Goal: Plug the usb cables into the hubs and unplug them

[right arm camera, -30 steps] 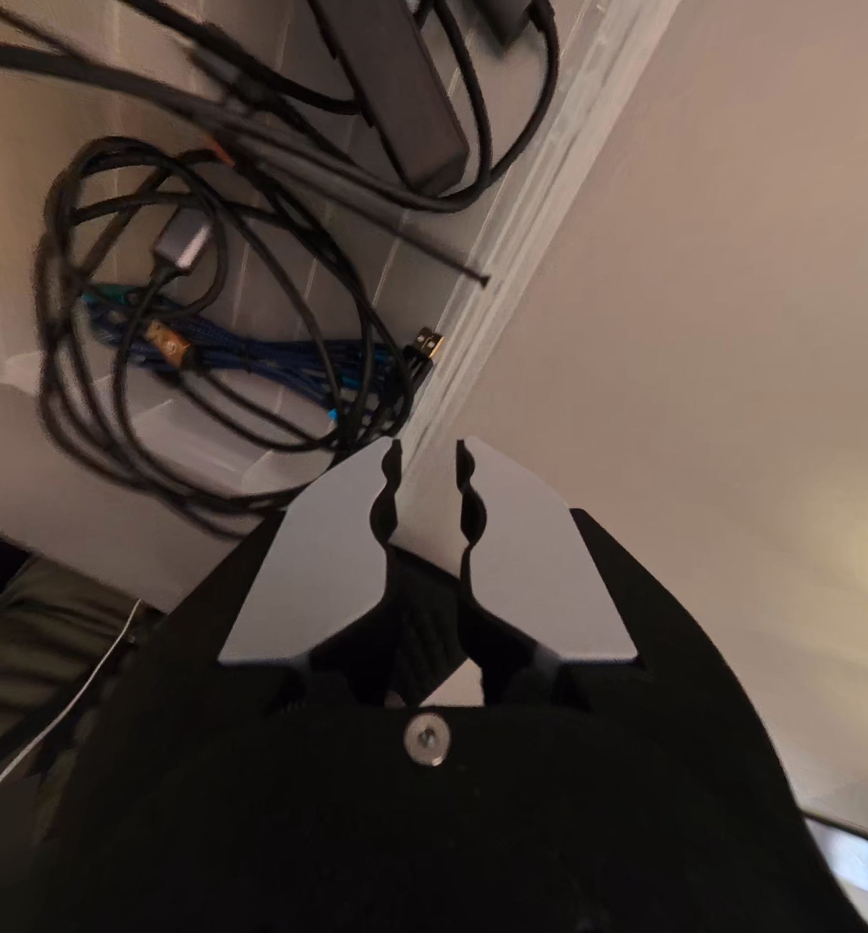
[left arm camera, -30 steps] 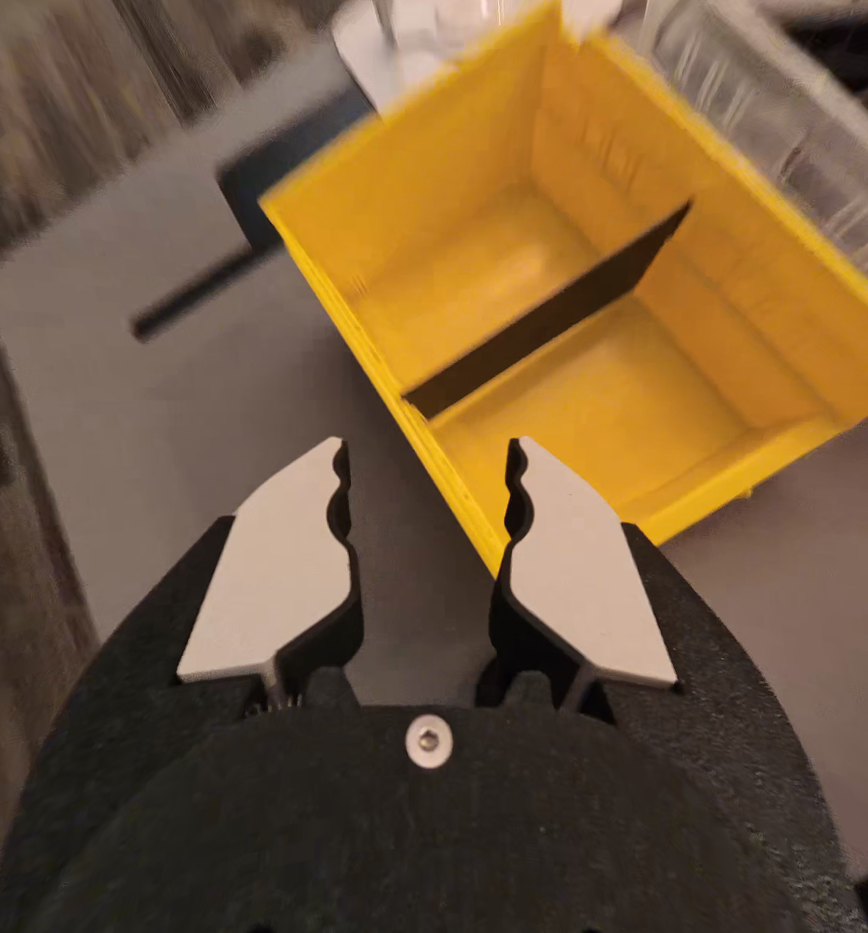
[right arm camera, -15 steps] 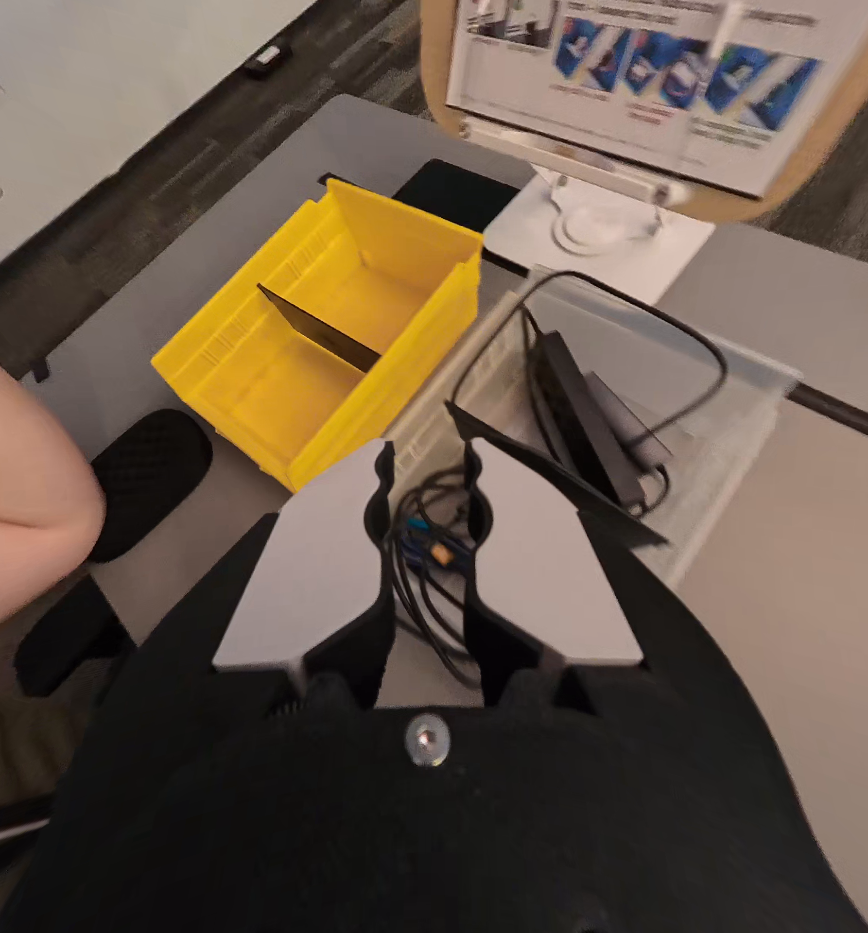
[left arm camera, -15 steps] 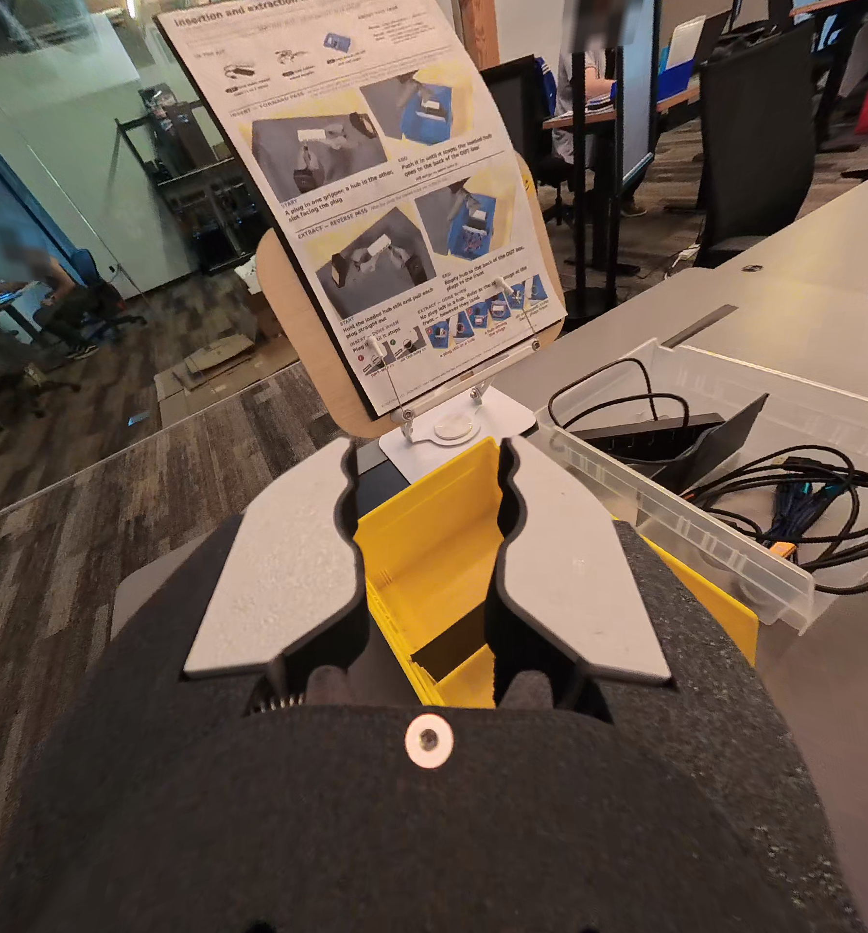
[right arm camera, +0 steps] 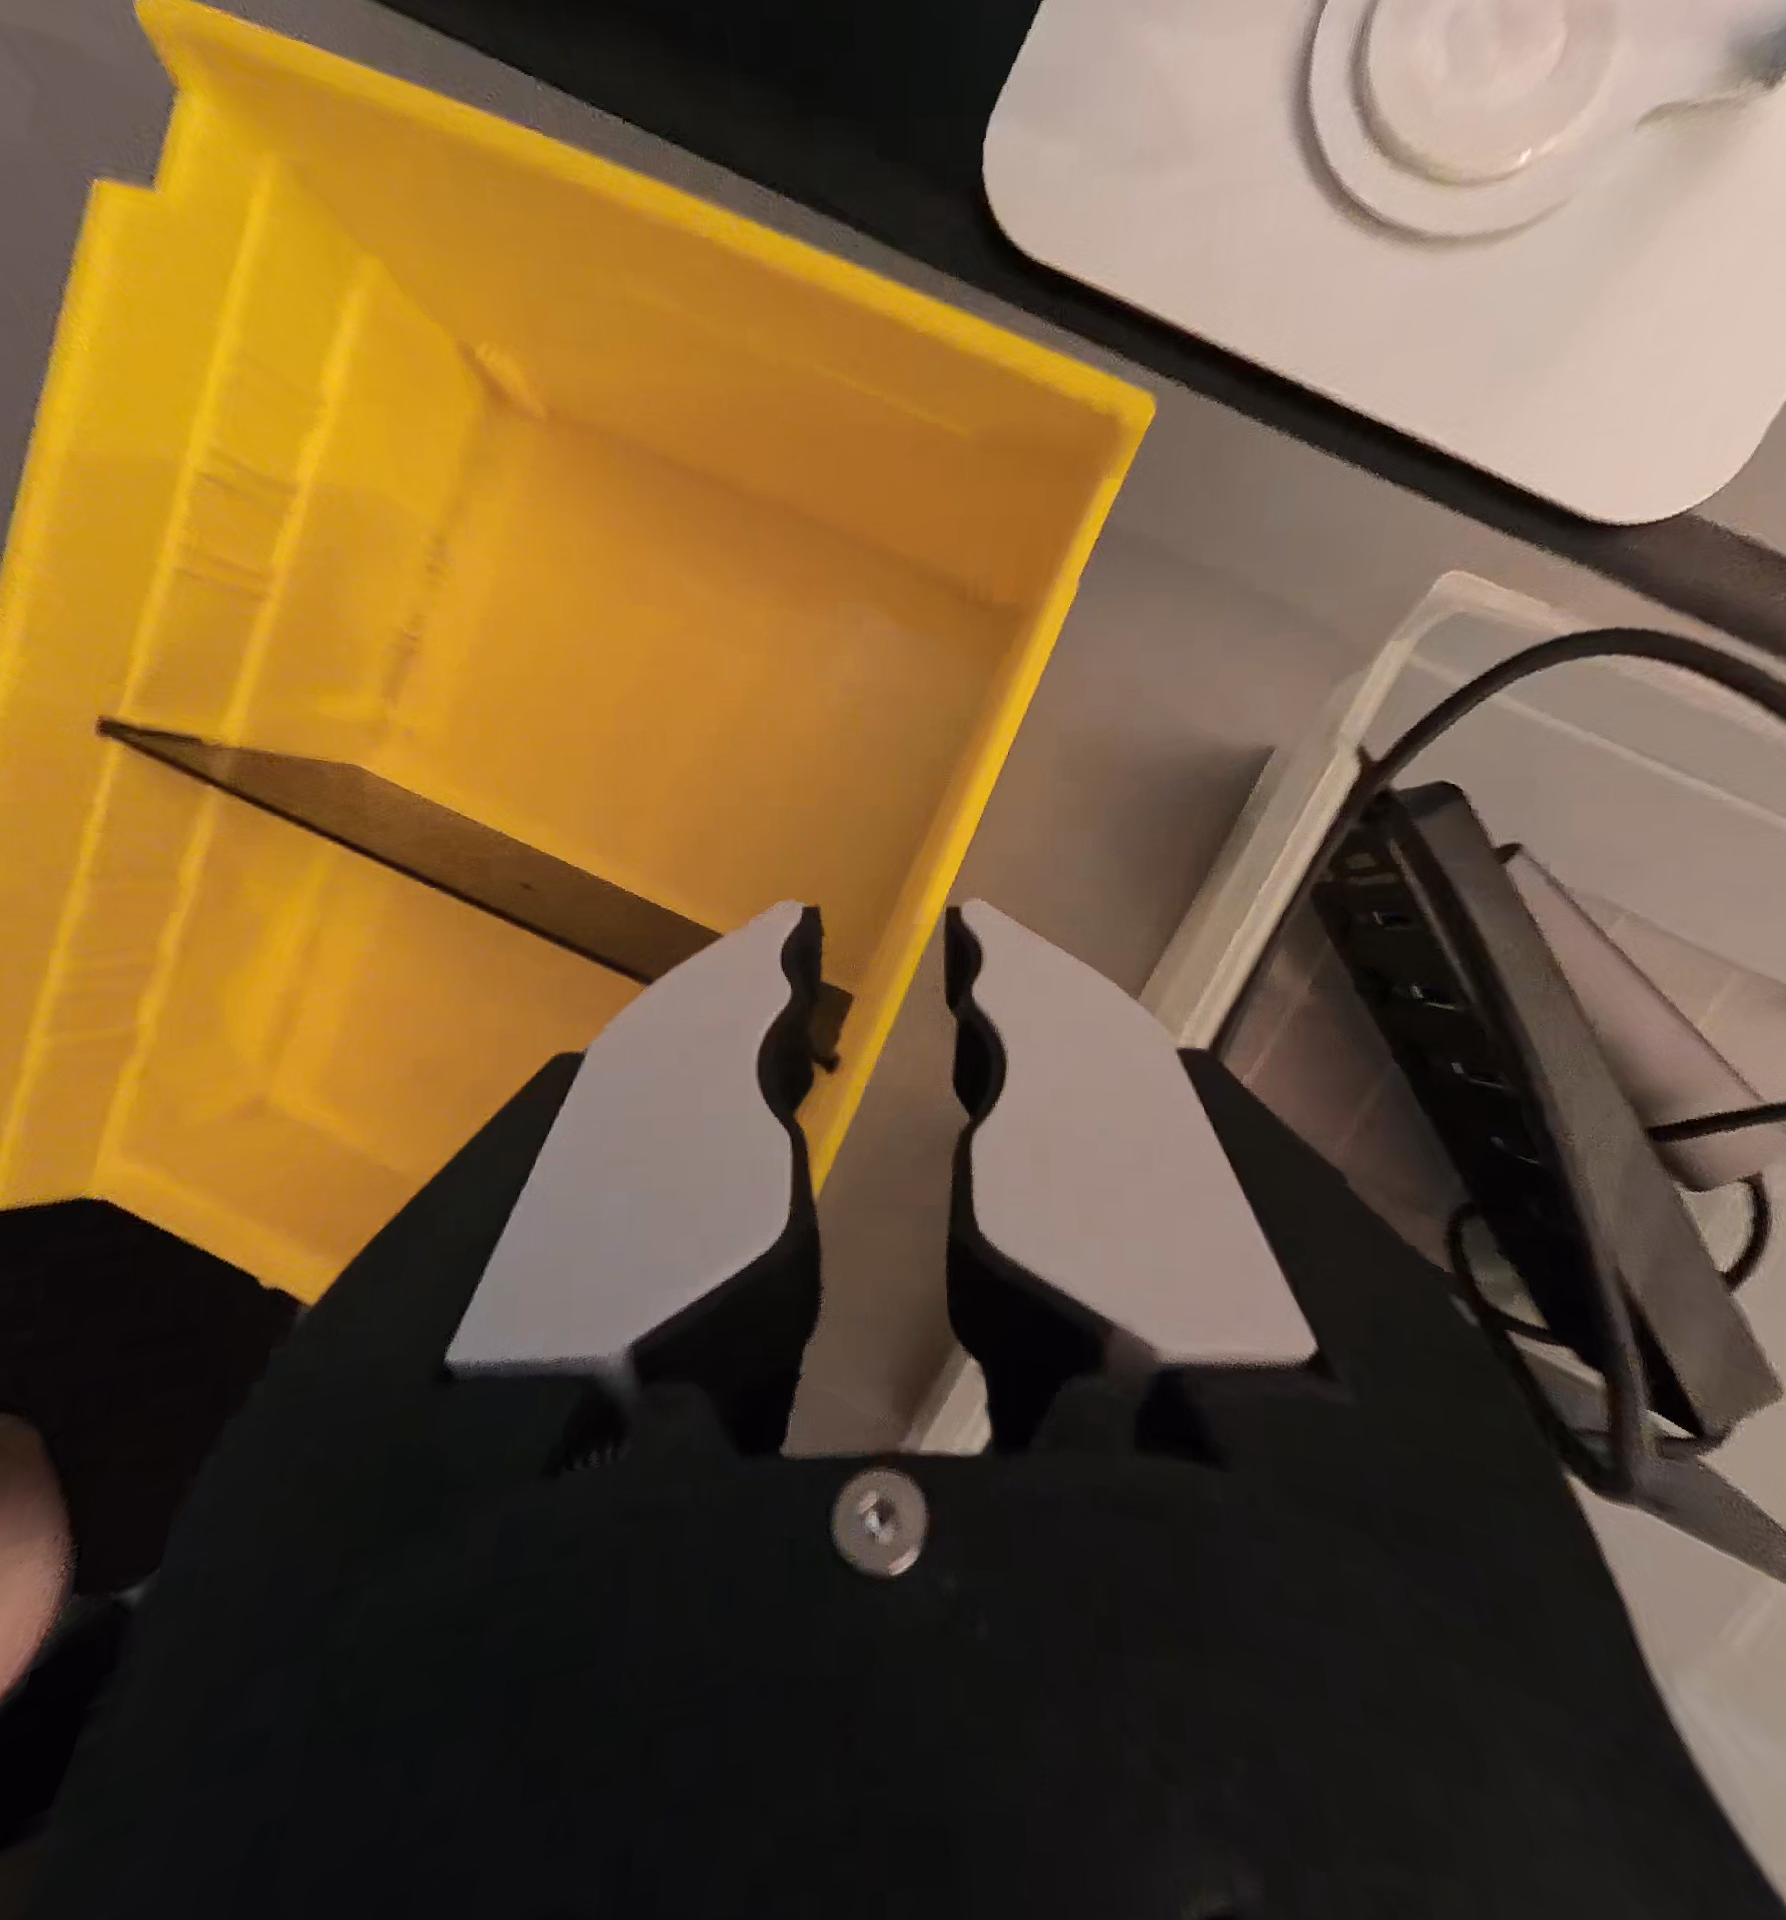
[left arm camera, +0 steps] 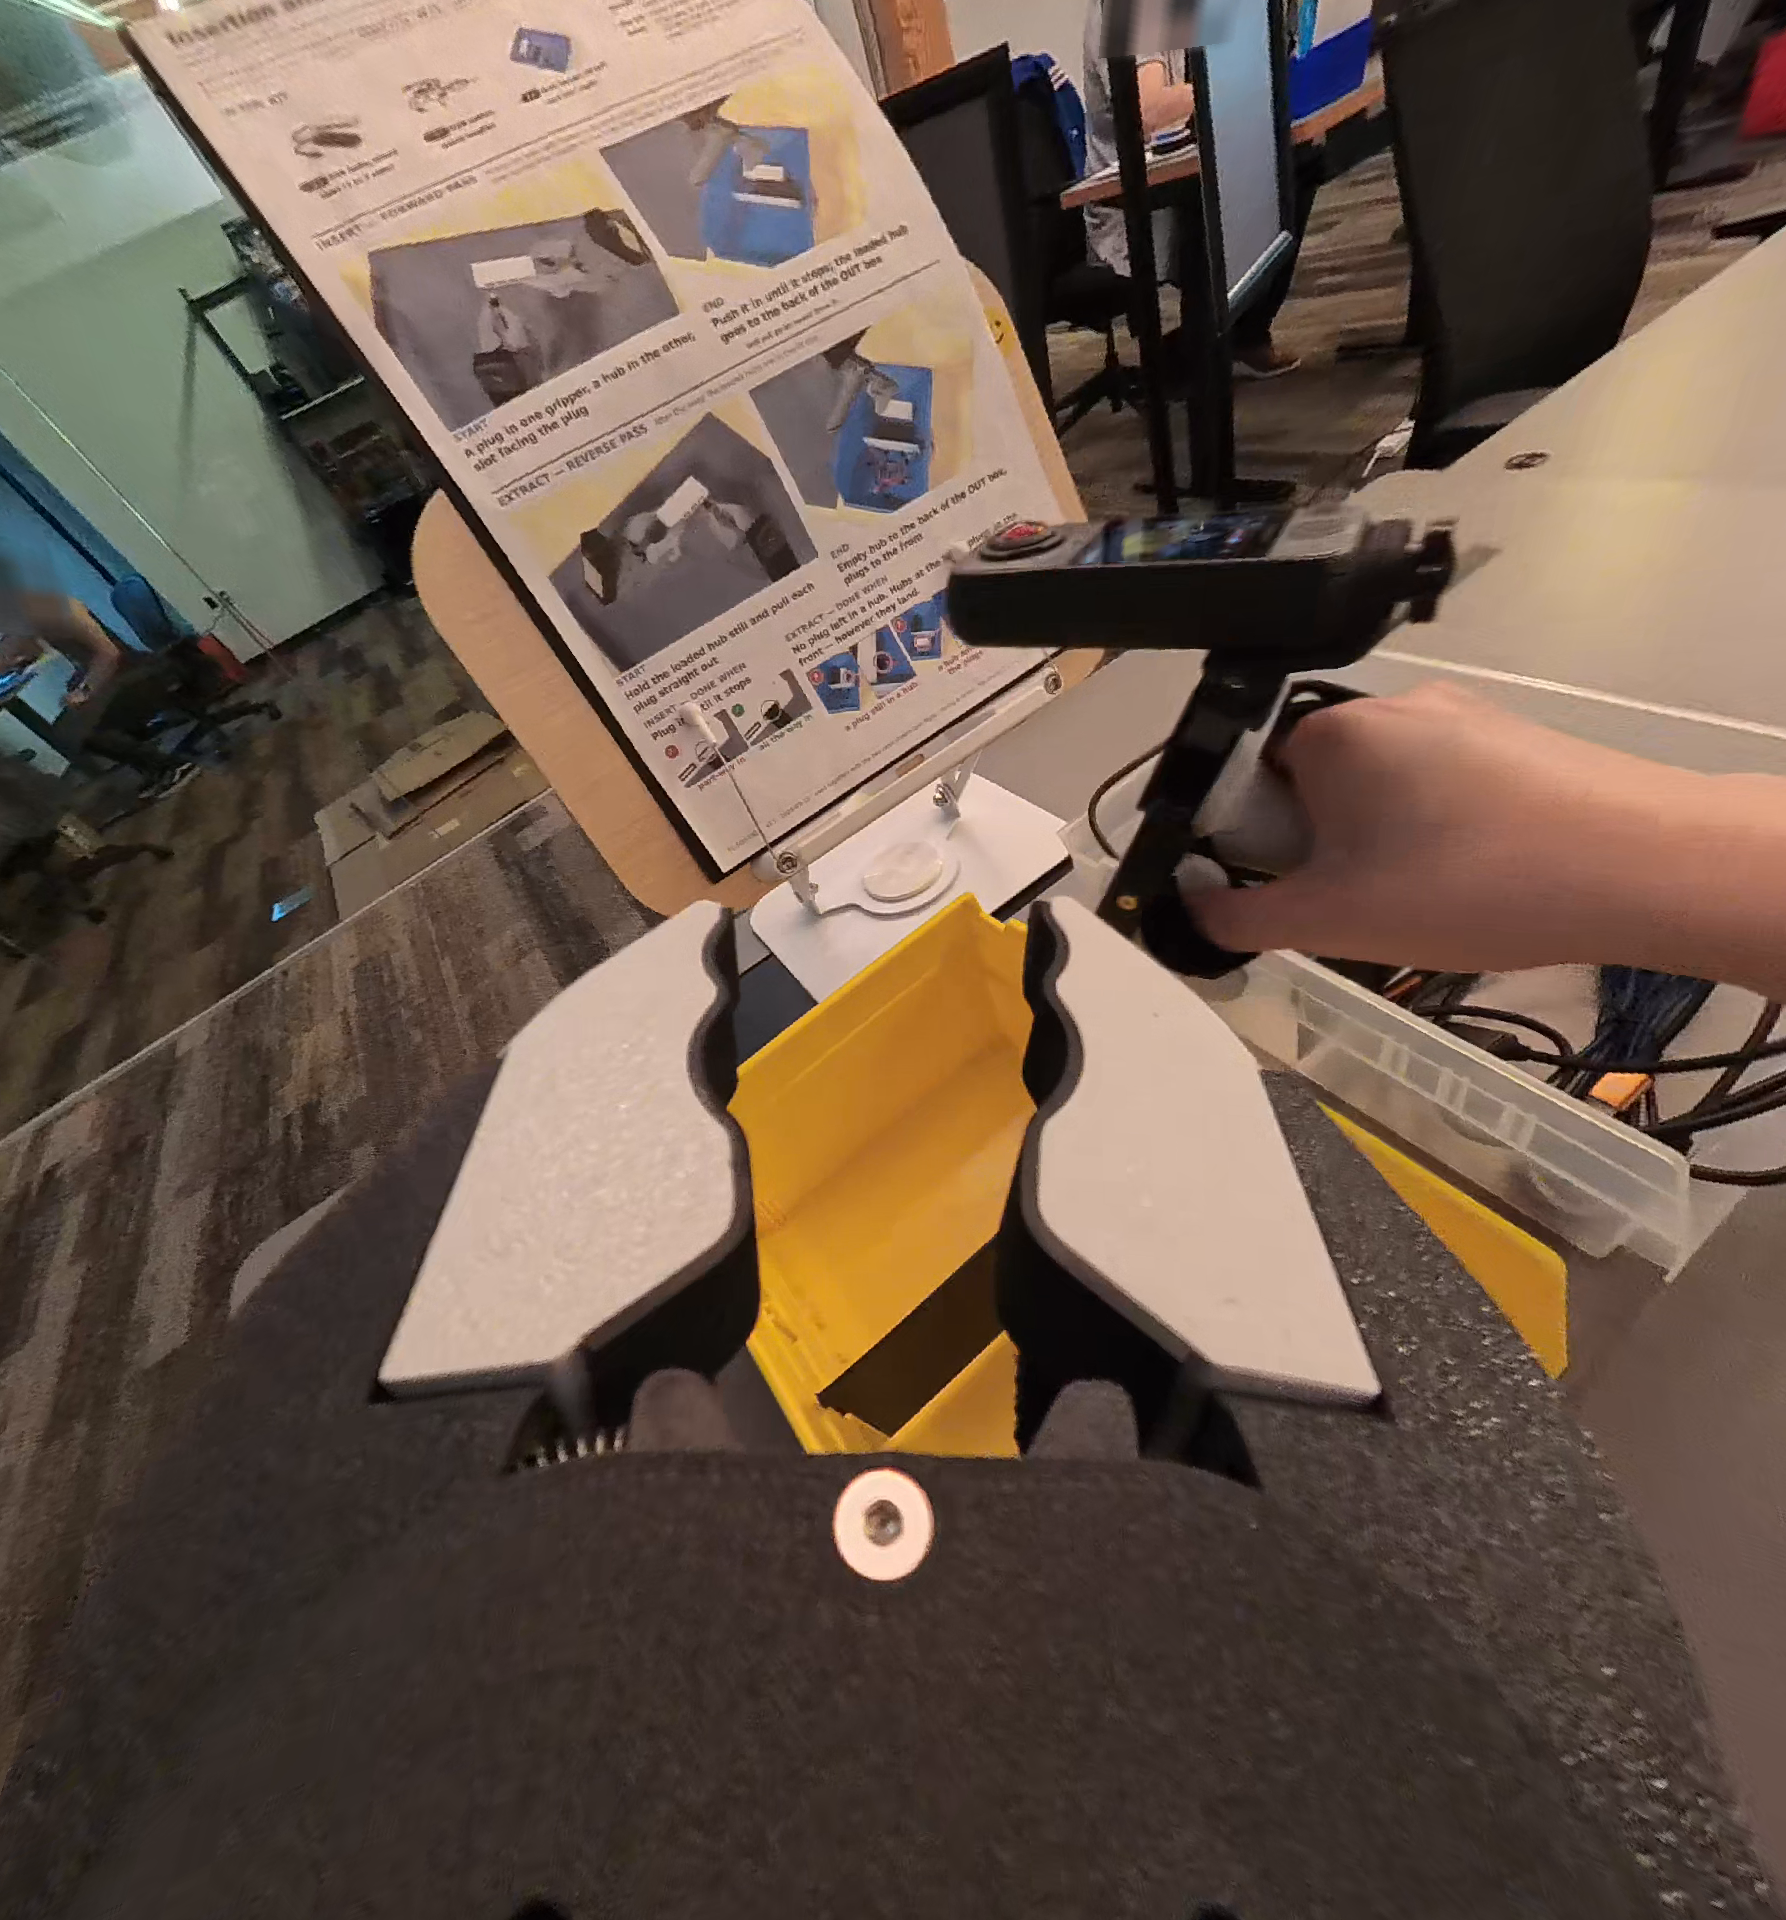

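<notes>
My left gripper (left arm camera: 878, 930) is open and empty, held above the near end of an empty yellow bin (left arm camera: 868, 1049) with a black divider (left arm camera: 920, 1351). My right gripper (right arm camera: 881, 920) is open by a narrow gap and empty. It points down over the yellow bin's right wall (right arm camera: 1055, 623), between the bin and a clear tray (right arm camera: 1273, 831). A black USB hub (right arm camera: 1554, 1101) and black cables (right arm camera: 1595, 665) lie in that tray. In the left wrist view a hand (left arm camera: 1440, 831) holds the right gripper's handle (left arm camera: 1211, 790) above the tray (left arm camera: 1440, 1081), where several cables (left arm camera: 1699, 1049) lie.
An instruction board (left arm camera: 660, 416) on a white stand base (right arm camera: 1440, 260) stands behind the bin, on a black pad (right arm camera: 868, 104). The grey table edge (left arm camera: 193, 1039) runs at the left, with floor beyond. Office chairs and desks are farther back. Spacing between my two grippers at the tips: around 25 centimetres.
My right gripper swung from over the clear tray to low over the yellow bin's right wall. It and the hand came into the left wrist view. My left gripper barely moved.
</notes>
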